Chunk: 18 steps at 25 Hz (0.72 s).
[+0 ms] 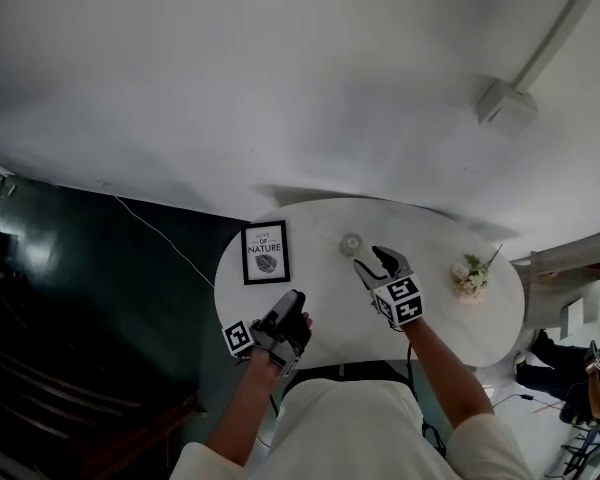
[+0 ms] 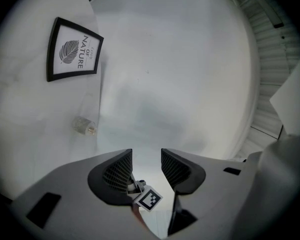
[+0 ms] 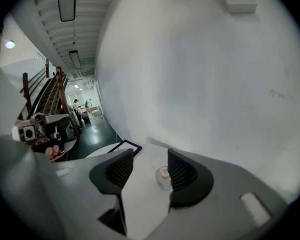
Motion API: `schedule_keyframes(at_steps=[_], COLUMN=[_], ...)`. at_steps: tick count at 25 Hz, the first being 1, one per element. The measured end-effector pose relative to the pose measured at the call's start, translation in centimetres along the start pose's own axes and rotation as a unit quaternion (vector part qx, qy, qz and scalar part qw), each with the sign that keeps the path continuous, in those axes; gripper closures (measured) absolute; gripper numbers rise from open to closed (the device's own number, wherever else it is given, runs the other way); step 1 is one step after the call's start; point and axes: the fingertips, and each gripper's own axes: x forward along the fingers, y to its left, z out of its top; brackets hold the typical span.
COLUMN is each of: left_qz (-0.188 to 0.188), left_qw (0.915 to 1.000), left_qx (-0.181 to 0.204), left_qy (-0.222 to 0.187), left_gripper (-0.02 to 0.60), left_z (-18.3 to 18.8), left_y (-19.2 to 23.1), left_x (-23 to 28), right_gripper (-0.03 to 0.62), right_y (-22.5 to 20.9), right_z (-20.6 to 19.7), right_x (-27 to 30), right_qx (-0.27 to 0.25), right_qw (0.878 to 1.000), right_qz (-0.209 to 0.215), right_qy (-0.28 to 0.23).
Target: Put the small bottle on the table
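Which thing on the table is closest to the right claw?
The small clear bottle, just ahead of the right claw; the framed print and flowers sit farther off.

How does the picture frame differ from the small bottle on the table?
The picture frame is flat, rectangular and black-edged; the small bottle is round and clear. The picture frame lies face up near the left edge of the table; the small bottle stands nearer the middle, just ahead of the right gripper. Both rest on the white tabletop, untouched.
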Motion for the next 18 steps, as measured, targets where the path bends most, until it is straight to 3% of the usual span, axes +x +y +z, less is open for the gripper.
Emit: schedule_keyframes(at_steps=[8, 18], left_qz=[0.008, 0.005], left_qw=[0.9980, 0.9947], left_qx=[0.053, 0.095], left_qy=[0.034, 0.038], left_gripper=[0.470, 0.545], left_z=[-2.8, -6.4], left_y=[-1.8, -3.2], left_x=[-0.1, -0.1], right_gripper=[0.474, 0.534], right_y=[2.5, 3.8], right_z=[2.3, 2.7], right_x=[-7.1, -13.8], right_qx=[0.007, 0.011], right_qw=[0.999, 0.998], right_qz=[-0.011, -0.006], right_qy=[-0.030, -0.062])
